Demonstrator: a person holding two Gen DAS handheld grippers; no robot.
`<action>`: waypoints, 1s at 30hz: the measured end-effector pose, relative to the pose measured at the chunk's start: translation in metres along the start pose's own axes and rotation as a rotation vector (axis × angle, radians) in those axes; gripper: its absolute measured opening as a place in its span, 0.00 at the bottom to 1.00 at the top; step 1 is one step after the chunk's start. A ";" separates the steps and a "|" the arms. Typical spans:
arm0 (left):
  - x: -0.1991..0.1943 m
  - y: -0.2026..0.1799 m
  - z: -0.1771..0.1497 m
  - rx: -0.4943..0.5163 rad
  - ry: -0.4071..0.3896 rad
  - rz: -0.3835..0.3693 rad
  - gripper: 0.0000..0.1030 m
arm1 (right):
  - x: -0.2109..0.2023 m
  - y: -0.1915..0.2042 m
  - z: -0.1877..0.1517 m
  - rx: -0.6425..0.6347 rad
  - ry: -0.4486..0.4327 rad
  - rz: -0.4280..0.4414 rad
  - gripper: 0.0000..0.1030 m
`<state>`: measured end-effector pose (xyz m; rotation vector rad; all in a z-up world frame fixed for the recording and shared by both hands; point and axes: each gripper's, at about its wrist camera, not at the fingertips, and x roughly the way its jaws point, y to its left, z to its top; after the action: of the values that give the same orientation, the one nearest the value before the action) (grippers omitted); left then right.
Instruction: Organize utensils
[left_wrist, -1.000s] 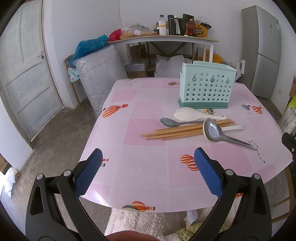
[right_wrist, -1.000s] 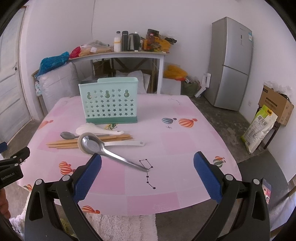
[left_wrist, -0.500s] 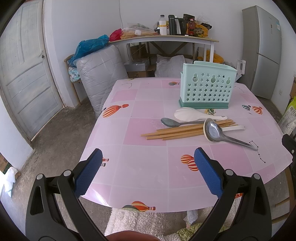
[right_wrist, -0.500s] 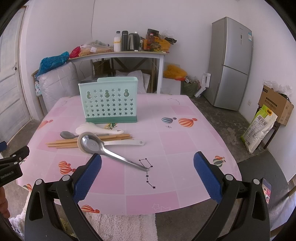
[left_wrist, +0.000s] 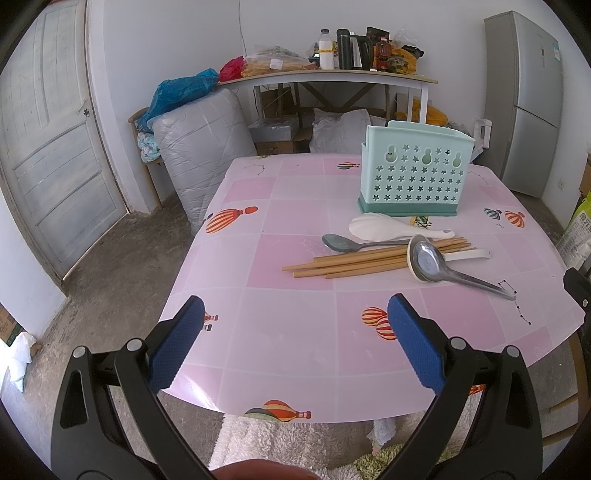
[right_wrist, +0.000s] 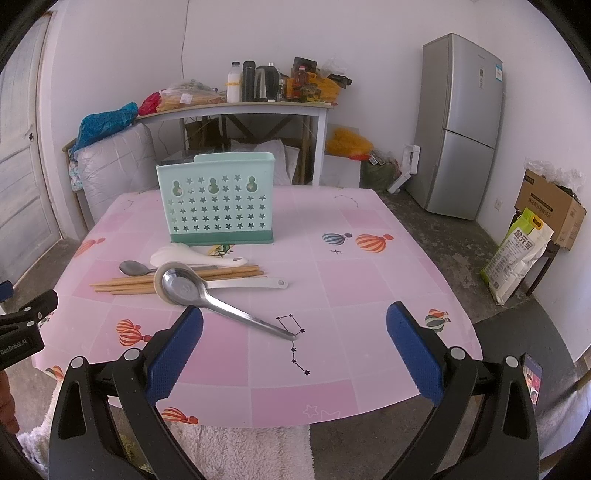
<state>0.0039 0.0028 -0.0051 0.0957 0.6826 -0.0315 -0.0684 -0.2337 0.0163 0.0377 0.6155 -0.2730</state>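
Very start of the task, nothing picked up, nothing in the mint utensil holder (right_wrist: 216, 206) as far as visible; inside hidden. Both grippers hovering off the near table edge, spread wide, empty: left gripper (left_wrist: 295, 341) released, blue fingers (left_wrist: 177, 349) far apart; right gripper (right_wrist: 294, 345) likewise released, holding nothing.

Utensils in one loose pile mid-table, just in front of holder: white rice paddle (right_wrist: 184, 256) nearest holder base, small metal spoon (right_wrist: 133, 267) toward left edge, bundle of wooden chopsticks (right_wrist: 147, 284) lying crosswise, white-handled spoon (right_wrist: 251, 283) under large metal ladle-spoon (right_wrist: 184, 288), its handle (right_wrist: 258, 323) pointing toward the near edge. Holder upright toward far edge of pink table (right_wrist: 369, 295).

Ladle handle tip between right fingers in right wrist view, but farther out on the table, no contact. Pile well ahead and right of left fingers.

Likely next: right gripper down and forward onto ladle handle, pinch thin shaft flat off table, lift, drop upright into holder. Risk: thin handle slipping, bowl dragging chopsticks.
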 end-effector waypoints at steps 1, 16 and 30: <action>0.000 0.000 0.000 0.000 0.000 0.000 0.93 | 0.000 0.000 0.000 0.000 0.000 0.000 0.94; 0.003 0.002 -0.001 -0.001 -0.004 0.000 0.93 | 0.000 0.000 0.000 0.000 0.000 0.000 0.94; -0.004 0.002 0.003 -0.002 -0.028 -0.009 0.93 | 0.001 0.000 0.000 0.000 0.001 0.000 0.94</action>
<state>0.0023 0.0041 -0.0001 0.0903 0.6546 -0.0405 -0.0680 -0.2342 0.0159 0.0383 0.6166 -0.2727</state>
